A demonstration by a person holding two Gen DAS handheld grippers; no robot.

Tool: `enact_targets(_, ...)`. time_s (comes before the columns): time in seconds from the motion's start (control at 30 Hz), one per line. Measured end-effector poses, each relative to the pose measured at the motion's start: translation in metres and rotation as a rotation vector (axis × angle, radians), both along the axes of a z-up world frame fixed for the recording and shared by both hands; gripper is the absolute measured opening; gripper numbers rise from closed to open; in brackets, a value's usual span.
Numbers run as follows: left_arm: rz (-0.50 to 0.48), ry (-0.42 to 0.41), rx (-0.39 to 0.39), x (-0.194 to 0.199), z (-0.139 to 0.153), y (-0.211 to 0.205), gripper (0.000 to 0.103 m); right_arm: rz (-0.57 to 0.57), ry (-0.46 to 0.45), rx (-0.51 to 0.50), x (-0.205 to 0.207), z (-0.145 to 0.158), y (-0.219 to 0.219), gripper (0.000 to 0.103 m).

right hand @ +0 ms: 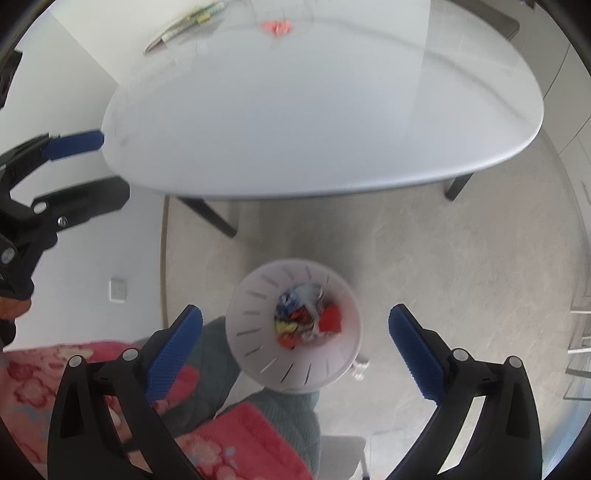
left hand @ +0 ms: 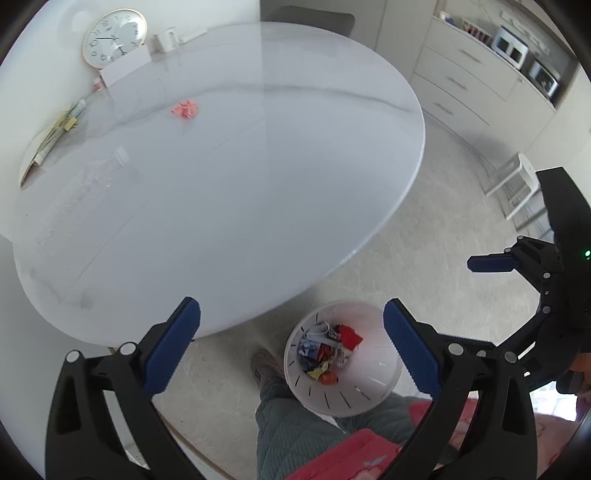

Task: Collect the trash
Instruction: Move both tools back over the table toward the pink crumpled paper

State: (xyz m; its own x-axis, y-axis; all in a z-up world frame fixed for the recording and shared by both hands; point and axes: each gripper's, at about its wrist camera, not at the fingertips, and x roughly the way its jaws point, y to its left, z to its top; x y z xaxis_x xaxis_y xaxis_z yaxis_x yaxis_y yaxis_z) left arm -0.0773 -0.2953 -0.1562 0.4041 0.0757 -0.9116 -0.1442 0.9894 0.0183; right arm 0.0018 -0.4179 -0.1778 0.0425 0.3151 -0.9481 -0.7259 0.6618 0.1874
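A white slotted bin (left hand: 369, 387) stands on the floor by the round white table (left hand: 240, 184), with colourful wrappers (left hand: 325, 350) lying in it. My left gripper (left hand: 291, 308) hangs open and empty over the table's edge and the bin. My right gripper (right hand: 295, 312) is open and empty straight above the bin (right hand: 258, 332) and its wrappers (right hand: 306, 321). A crumpled pink paper (left hand: 184, 109) lies far back on the table, also visible as pink paper (right hand: 277, 26) in the right wrist view. A clear plastic bottle (left hand: 96, 177) lies at the table's left.
A clock (left hand: 113, 38), a white card (left hand: 125, 68) and folded papers (left hand: 51, 140) sit along the table's far side. A person's quilted trouser leg (left hand: 284, 417) and slipper (left hand: 264, 365) are beside the bin. Drawers (left hand: 461, 81) and a white stool (left hand: 517, 188) stand at the right.
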Motion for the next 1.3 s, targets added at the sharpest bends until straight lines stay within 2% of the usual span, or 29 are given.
enact_targets(0.27, 0.127, -0.032, 0.048, 0.002, 0.021, 0.03, 0.095, -0.007, -0.075, 0.074, 0.046, 0.034, 0.018, 0.1)
enact_targets(0.43, 0.177, -0.04, 0.033, -0.003, 0.029, 0.059, 0.095, -0.005, -0.115, 0.098, 0.068, 0.049, 0.047, 0.1)
enact_targets(0.67, 0.142, -0.027, 0.03, 0.007, 0.026, 0.12, 0.095, -0.069, -0.12, 0.117, 0.096, 0.058, 0.109, 0.1)
enact_targets(0.9, 0.028, -0.002, 0.049, 0.031, 0.02, 0.199, 0.095, -0.174, -0.113, 0.081, 0.118, 0.041, 0.201, 0.1)
enact_targets(1.03, -0.013, 0.026, 0.033, 0.042, 0.017, 0.234, 0.095, -0.231, -0.1, 0.059, 0.121, 0.035, 0.242, 0.1)
enact_targets(1.3, -0.045, 0.02, 0.014, 0.031, 0.017, 0.267, 0.095, -0.269, -0.107, 0.01, 0.112, 0.036, 0.275, 0.1)
